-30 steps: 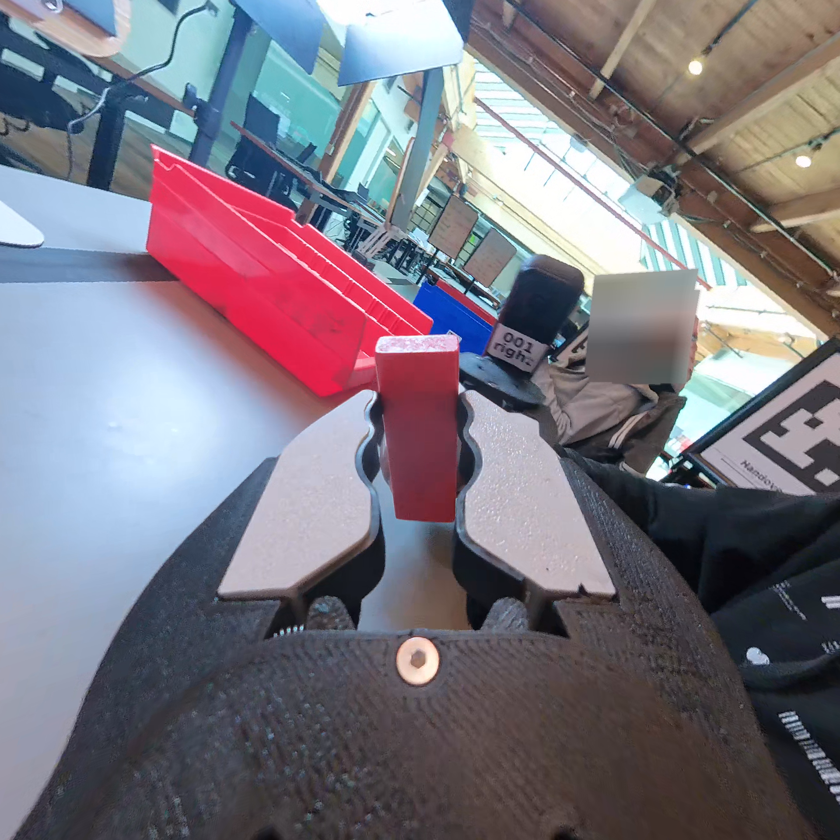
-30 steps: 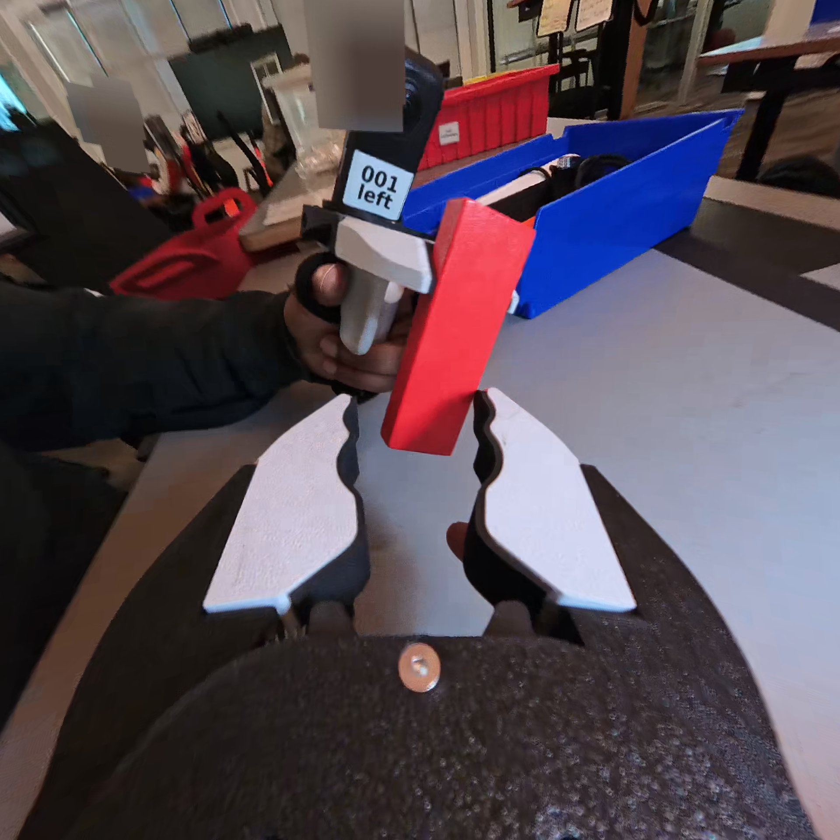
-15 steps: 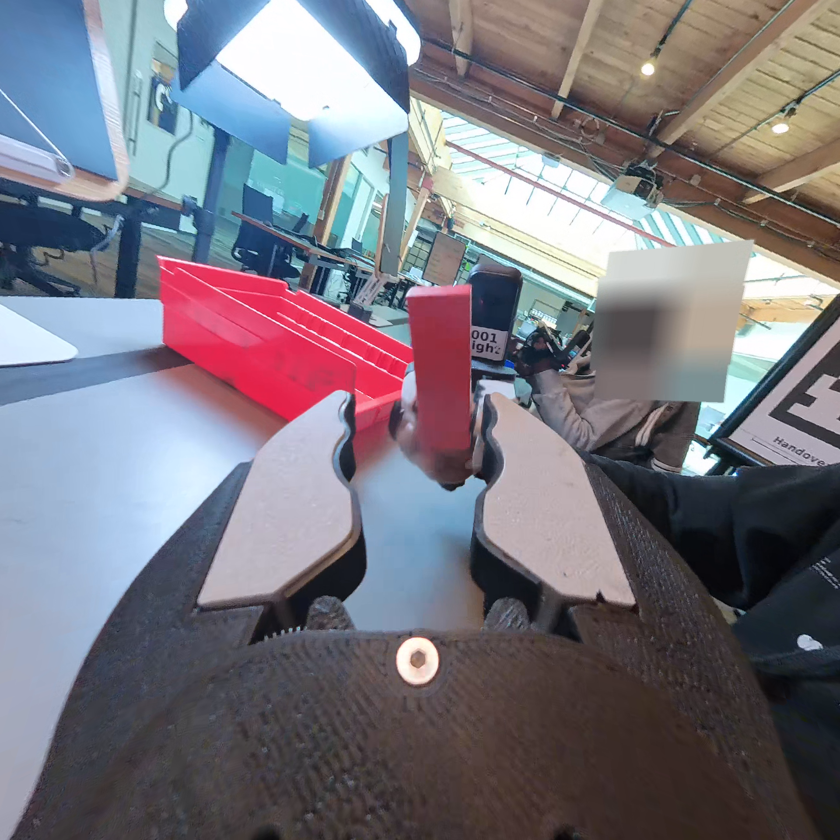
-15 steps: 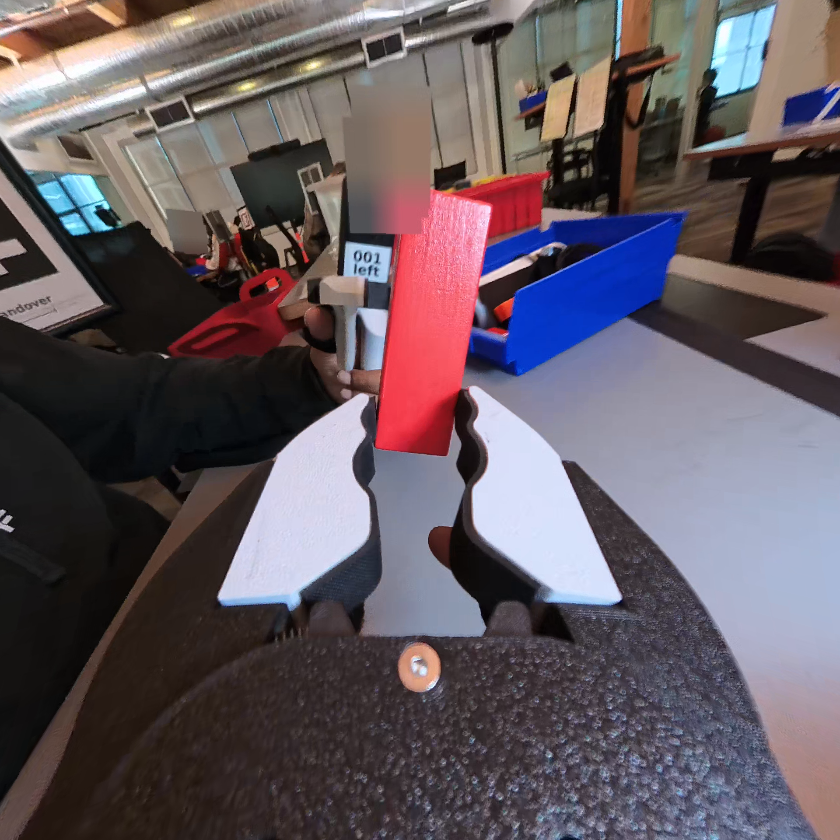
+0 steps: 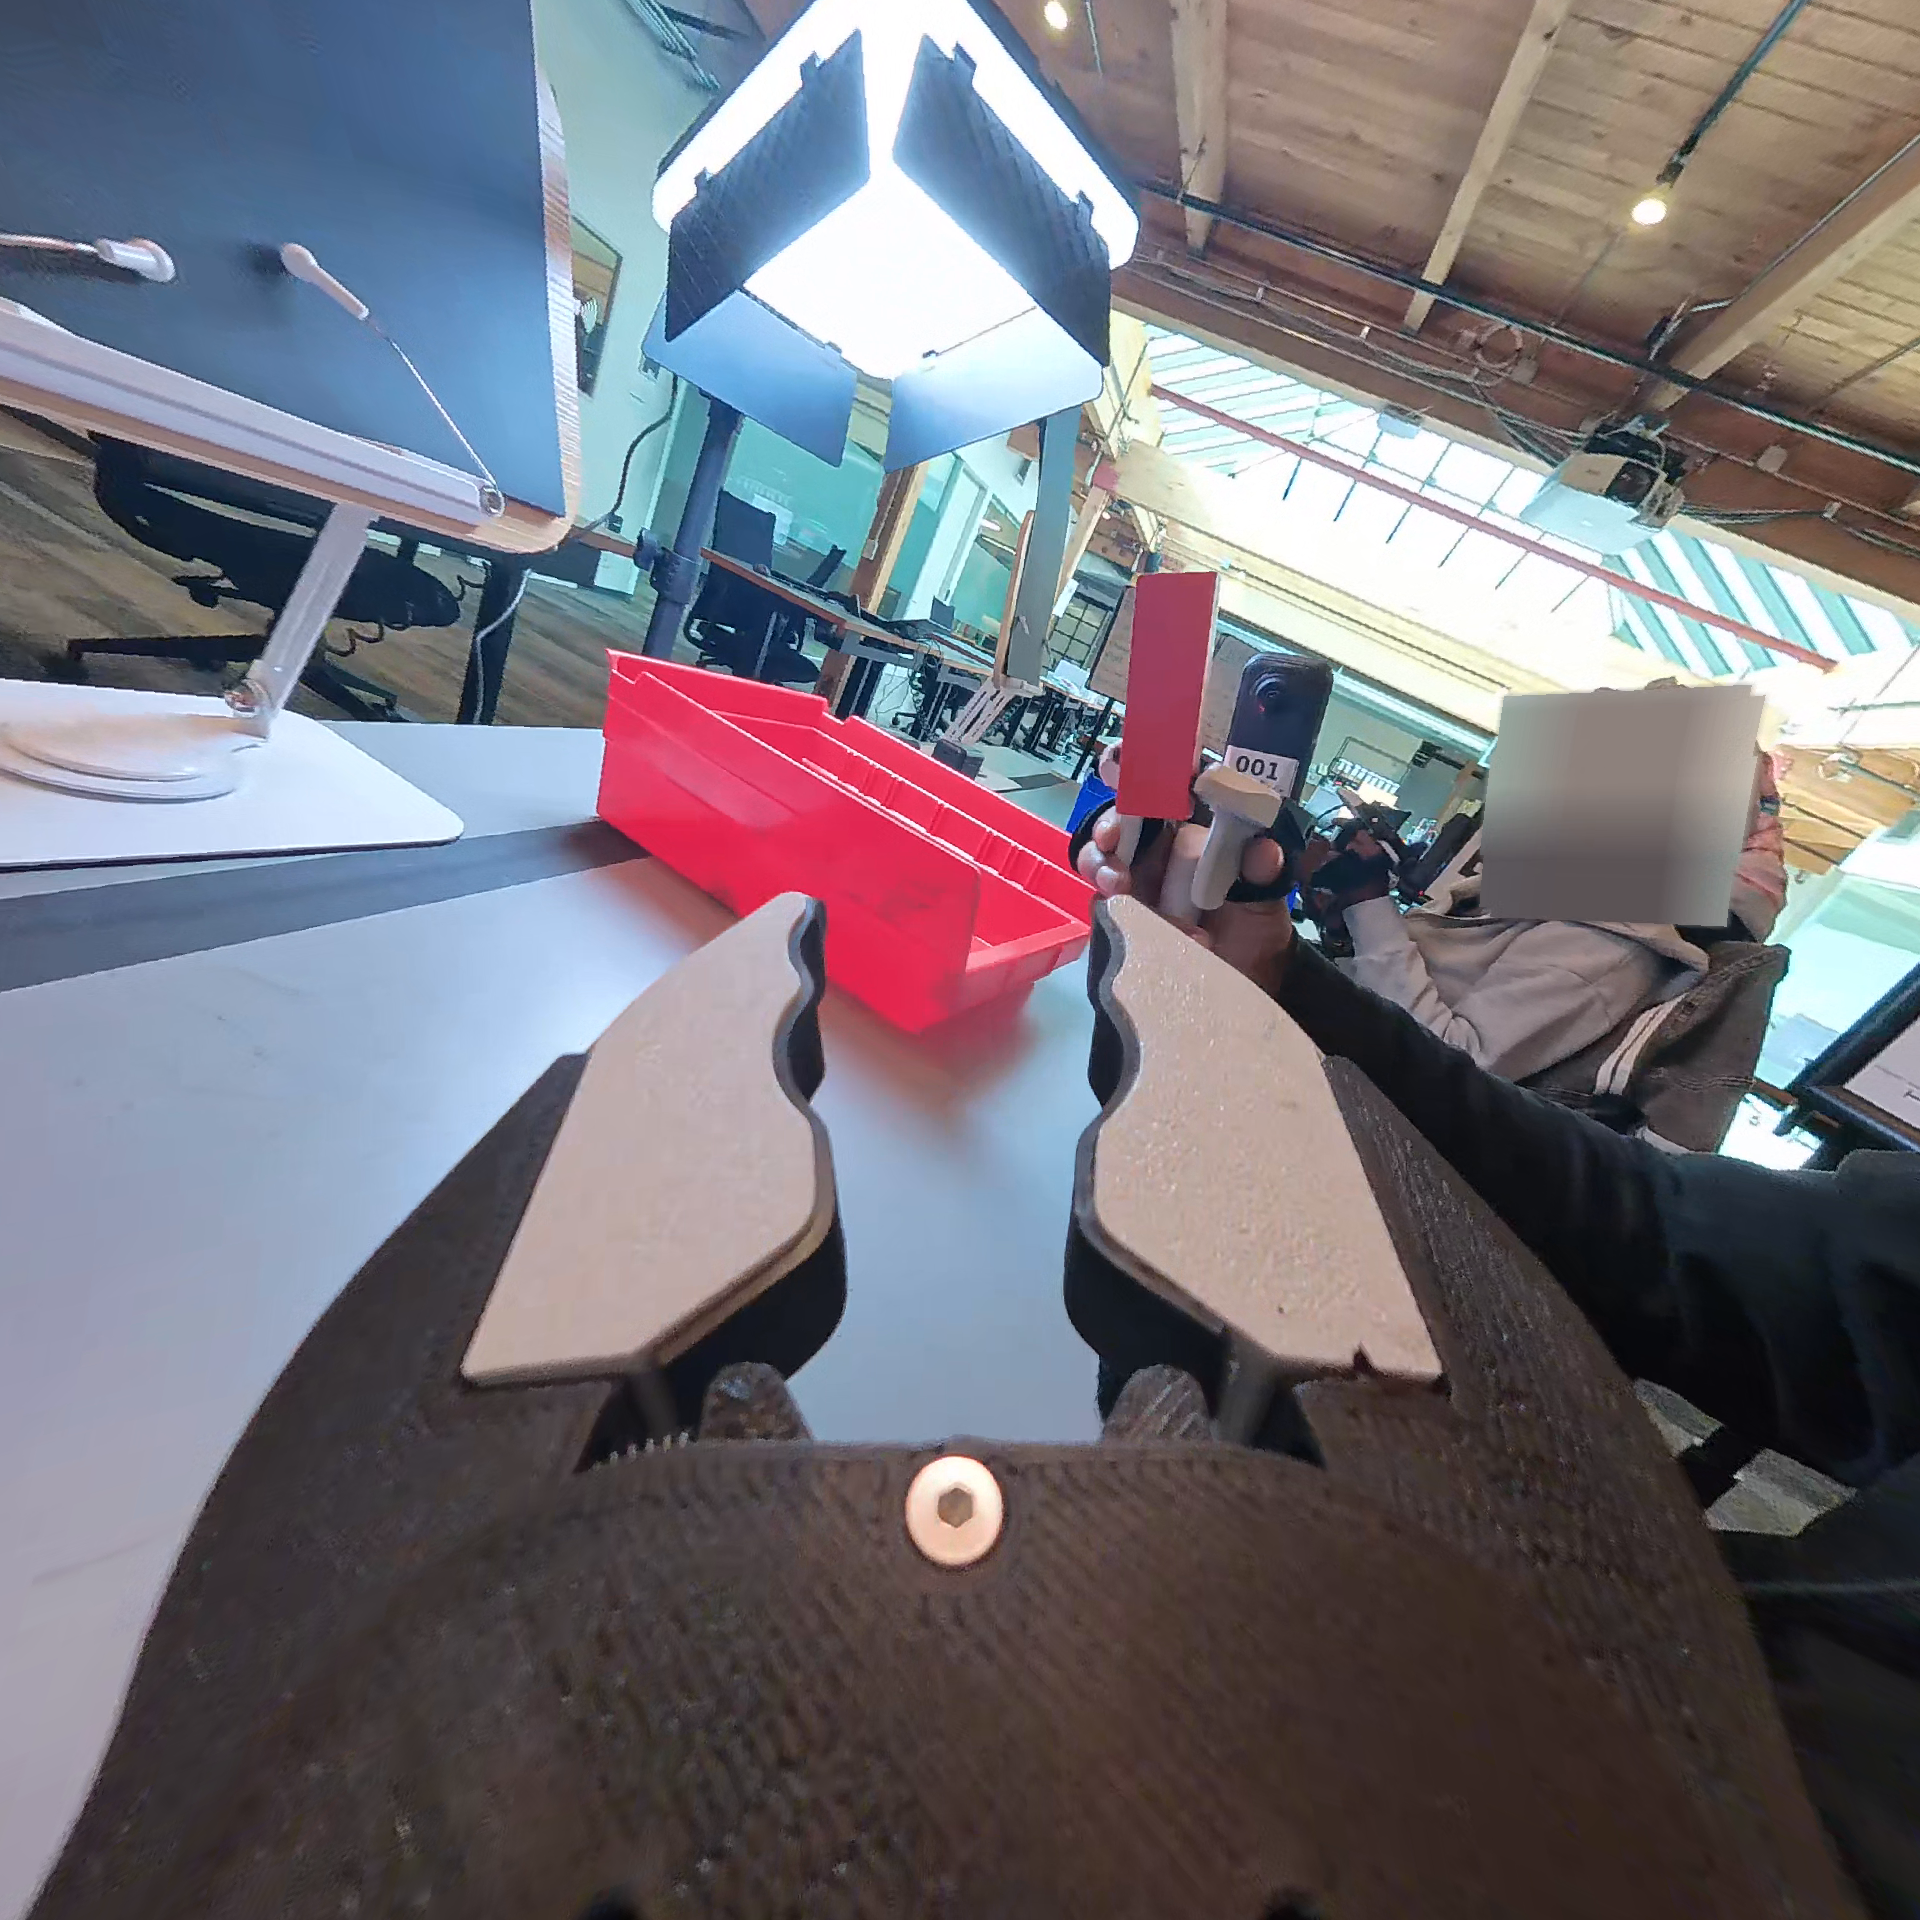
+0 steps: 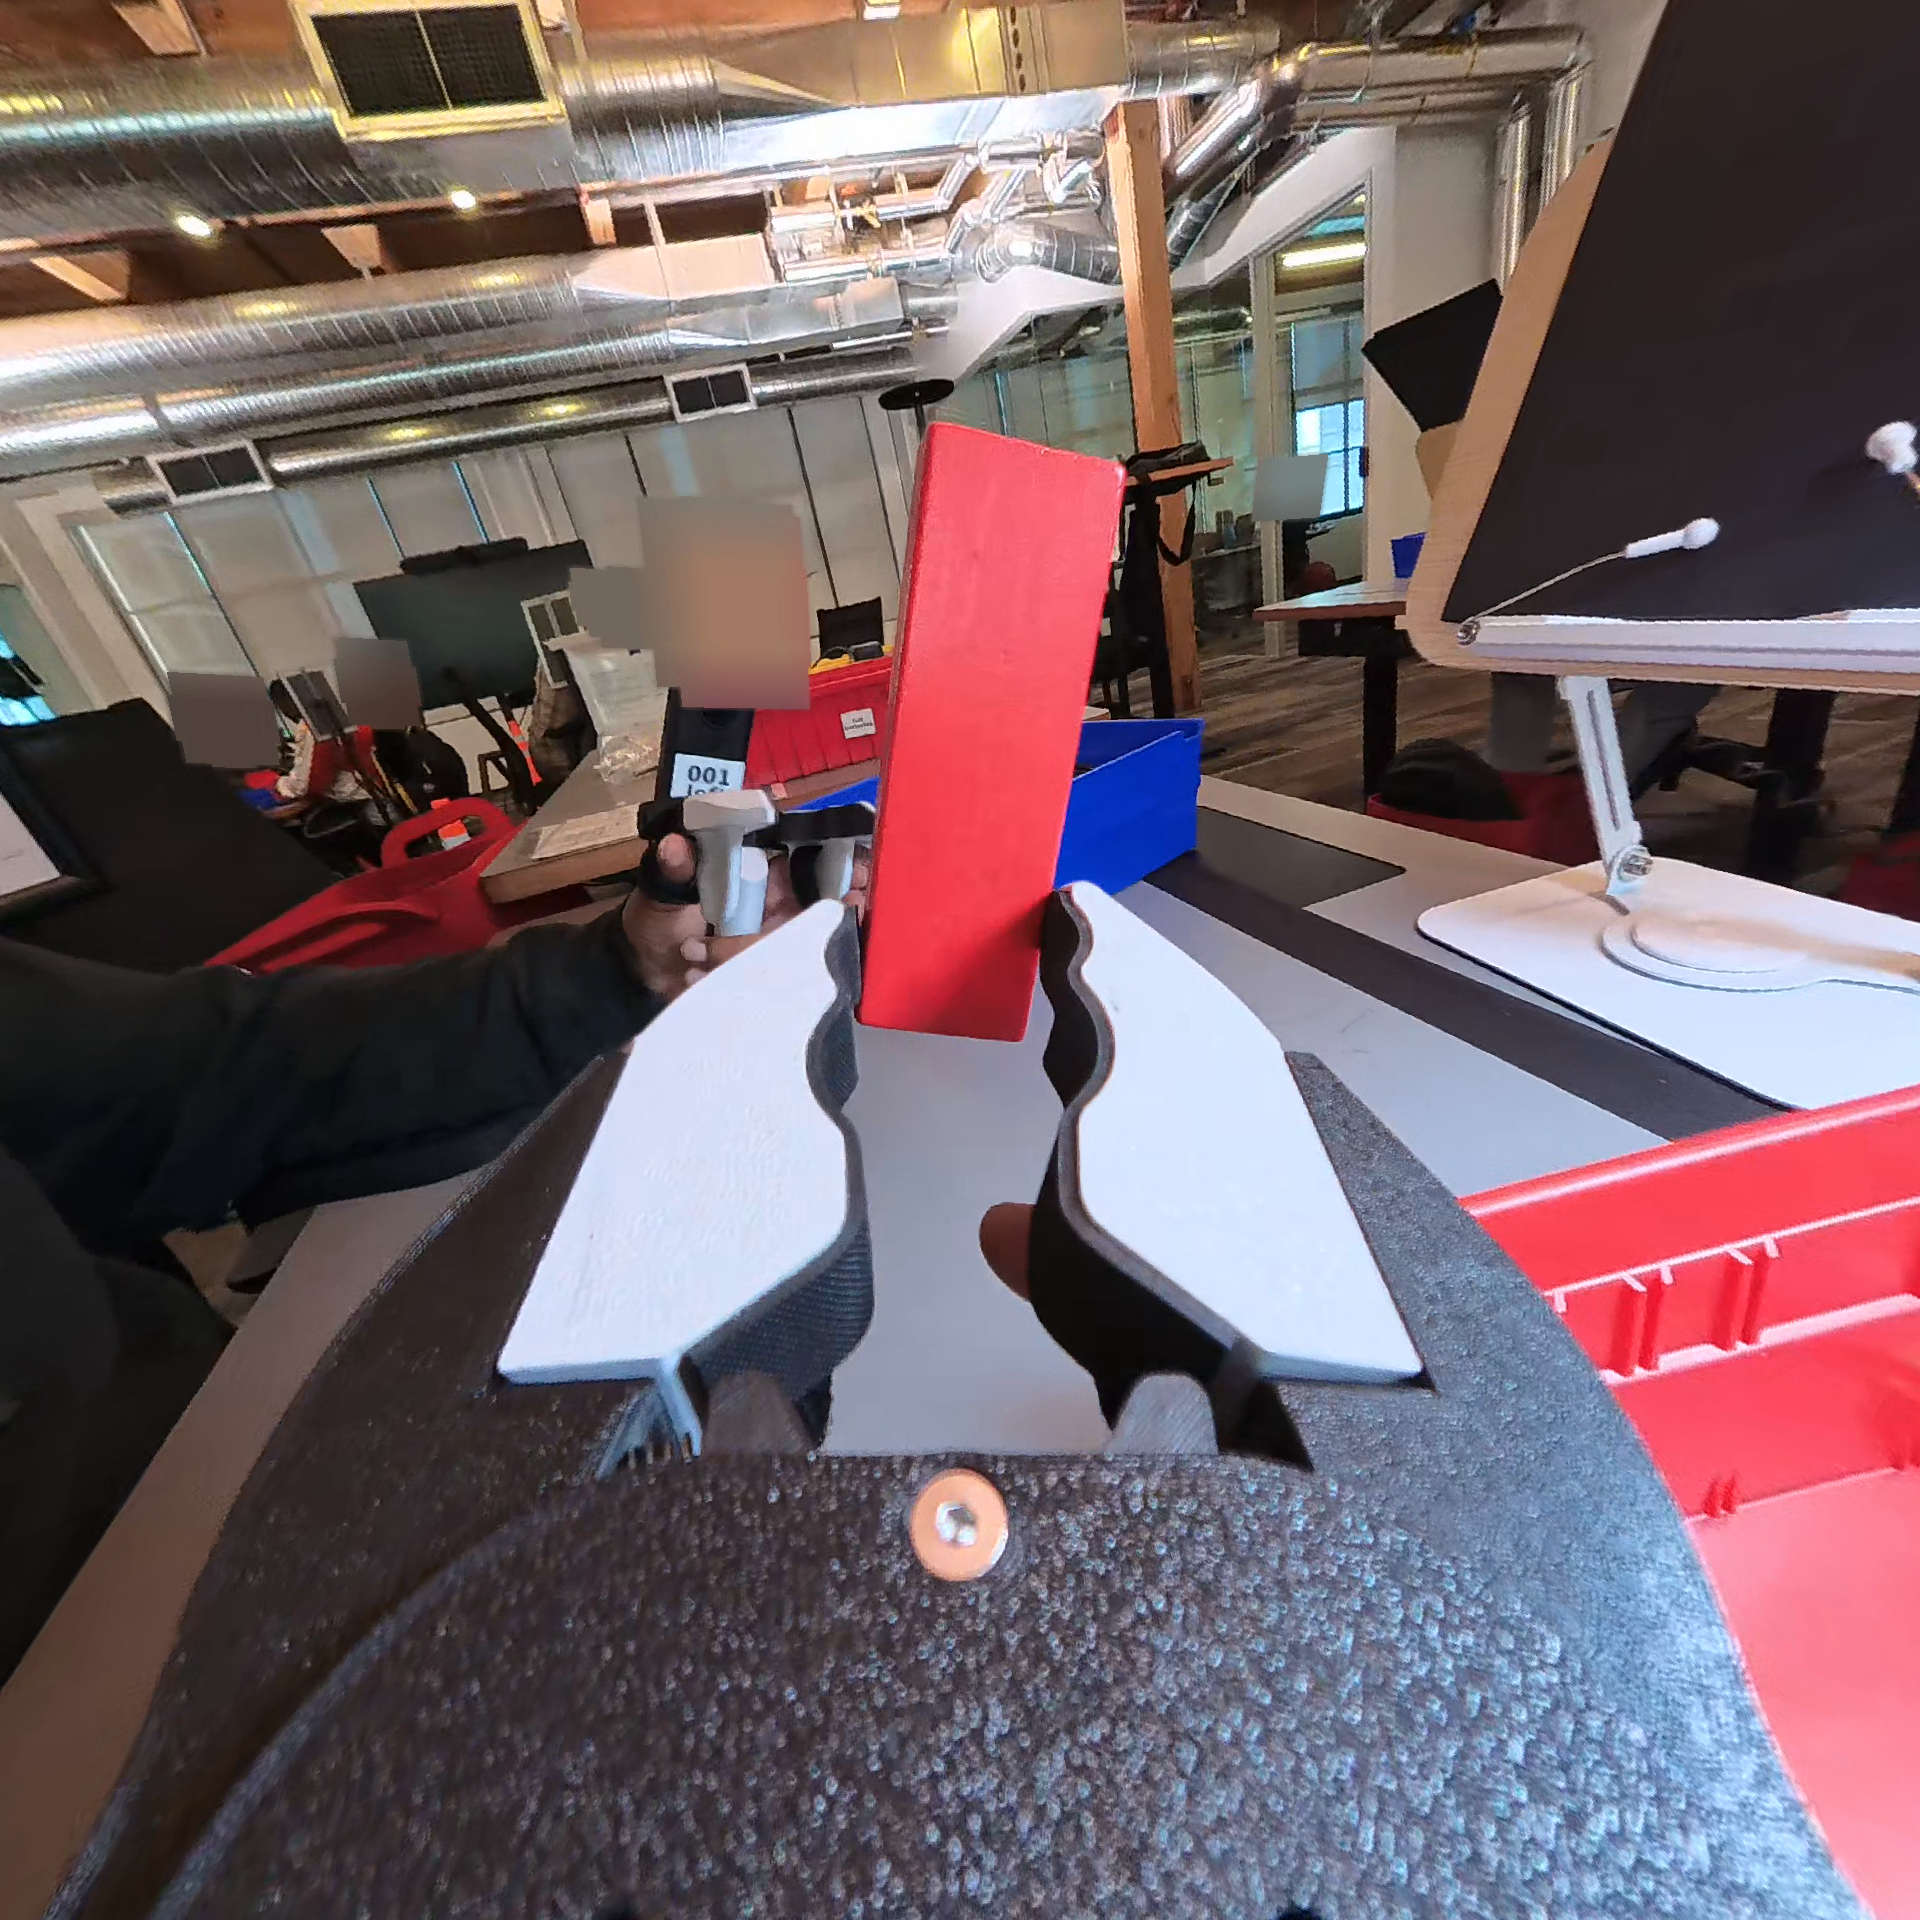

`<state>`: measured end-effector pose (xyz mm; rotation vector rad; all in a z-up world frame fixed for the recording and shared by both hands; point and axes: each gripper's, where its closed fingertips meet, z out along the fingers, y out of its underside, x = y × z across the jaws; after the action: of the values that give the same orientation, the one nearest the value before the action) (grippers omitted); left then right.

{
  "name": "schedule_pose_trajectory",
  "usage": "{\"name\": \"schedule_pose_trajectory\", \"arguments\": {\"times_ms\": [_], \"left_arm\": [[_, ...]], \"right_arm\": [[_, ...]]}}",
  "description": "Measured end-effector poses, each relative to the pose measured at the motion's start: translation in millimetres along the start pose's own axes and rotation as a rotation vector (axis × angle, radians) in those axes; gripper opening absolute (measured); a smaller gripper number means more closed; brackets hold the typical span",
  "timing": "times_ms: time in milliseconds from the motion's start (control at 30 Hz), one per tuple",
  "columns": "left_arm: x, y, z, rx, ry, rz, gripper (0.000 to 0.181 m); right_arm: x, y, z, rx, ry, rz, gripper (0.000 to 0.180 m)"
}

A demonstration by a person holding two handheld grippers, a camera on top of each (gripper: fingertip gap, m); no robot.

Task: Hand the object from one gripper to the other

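Note:
A red rectangular block (image 6: pixel 987 727) stands upright between the fingertips of my right gripper (image 6: pixel 951 925), which is shut on the block's lower end and holds it above the grey table (image 6: pixel 1403 1049). My left gripper (image 5: pixel 951 935) is open and empty, with only table between its jaws. In the left wrist view the block (image 5: pixel 1169 696) shows farther off to the right, held up by the right gripper (image 5: pixel 1143 842) in a hand. In the right wrist view the left gripper (image 6: pixel 748 842) shows farther off to the left, apart from the block.
A red bin (image 5: pixel 831 831) lies on the table ahead of the left gripper and at the lower right of the right wrist view (image 6: pixel 1714 1299). A blue bin (image 6: pixel 1132 800) sits behind the block. A white stand (image 6: pixel 1662 956) carries a black board. People sit beyond. There is about 20 cm between the tips of the two grippers.
The left gripper has let go of the block, opened wider and drawn back. The right gripper has closed on the block and carried it away from the left one.

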<state>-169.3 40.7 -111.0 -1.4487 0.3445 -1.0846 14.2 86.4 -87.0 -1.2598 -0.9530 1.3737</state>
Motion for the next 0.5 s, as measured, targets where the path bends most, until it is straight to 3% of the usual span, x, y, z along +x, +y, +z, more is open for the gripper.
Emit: {"name": "schedule_pose_trajectory", "arguments": {"times_ms": [167,267,367,500], "left_arm": [[9,12,9,-0.052,0.05,-0.096,0.05],[21,27,18,-0.124,0.1,-0.17,0.052],[25,39,26,-0.174,0.063,-0.123,0.054],[29,51,35,-0.215,-0.001,-0.05,0.051]], "right_arm": [[0,14,12,-0.094,0.102,-0.205,0.033],[5,25,21,-0.22,0.28,-0.575,0.033],[6,38,30,-0.378,0.428,-0.979,0.034],[2,63,48,-0.584,0.498,-1.454,0.034]]}}
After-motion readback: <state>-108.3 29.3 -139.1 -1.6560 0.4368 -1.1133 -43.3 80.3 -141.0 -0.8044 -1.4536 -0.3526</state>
